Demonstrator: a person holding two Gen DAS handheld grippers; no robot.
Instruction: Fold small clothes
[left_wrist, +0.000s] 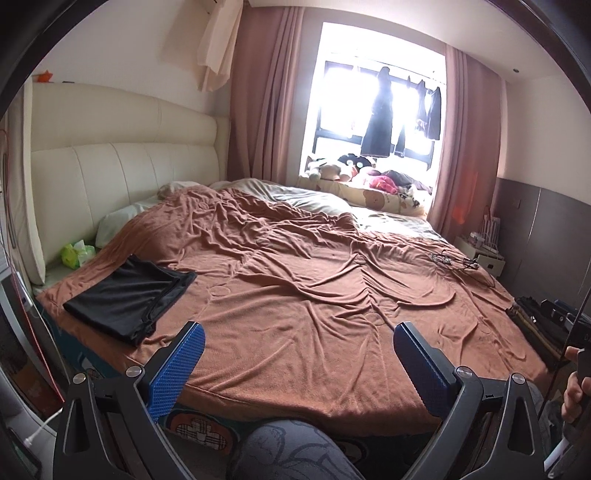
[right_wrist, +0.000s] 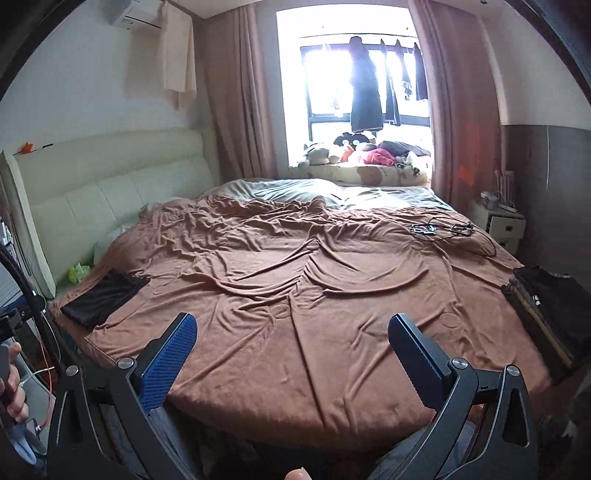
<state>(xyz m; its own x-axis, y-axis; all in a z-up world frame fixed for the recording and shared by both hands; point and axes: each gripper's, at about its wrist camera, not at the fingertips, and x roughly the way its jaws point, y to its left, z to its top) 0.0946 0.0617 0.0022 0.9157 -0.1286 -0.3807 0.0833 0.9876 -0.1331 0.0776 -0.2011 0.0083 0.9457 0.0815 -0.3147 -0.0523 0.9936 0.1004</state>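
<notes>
Setting: We stand at the foot of a bed (left_wrist: 295, 369) draped in a rumpled brown blanket (right_wrist: 295, 295), with a cream headboard (left_wrist: 122, 166) to our left and a bright window (right_wrist: 347, 92) beyond.
Left gripper: Our left gripper (left_wrist: 299, 328) hangs over the blanket's near edge, its blue-padded fingers (left_wrist: 177, 365) spread wide with nothing between them.
Right gripper: Our right gripper (right_wrist: 291, 321) hovers likewise, jaws wide apart and empty.
Folded garment: A black garment (left_wrist: 129, 295) lies folded flat on the blanket's near left corner, close to the headboard, touching neither gripper.
Waiting pile: A stack of dark clothes (right_wrist: 550, 310) sits at the bed's right edge, well apart from the folded piece.
Also on the bed: Tangled cables (right_wrist: 443, 230) rest near the far right; a green packet (left_wrist: 75, 253) lies beside the headboard.
Windowsill: Plush toys (right_wrist: 351, 151) crowd the ledge, dark clothes hanging above them.
</notes>
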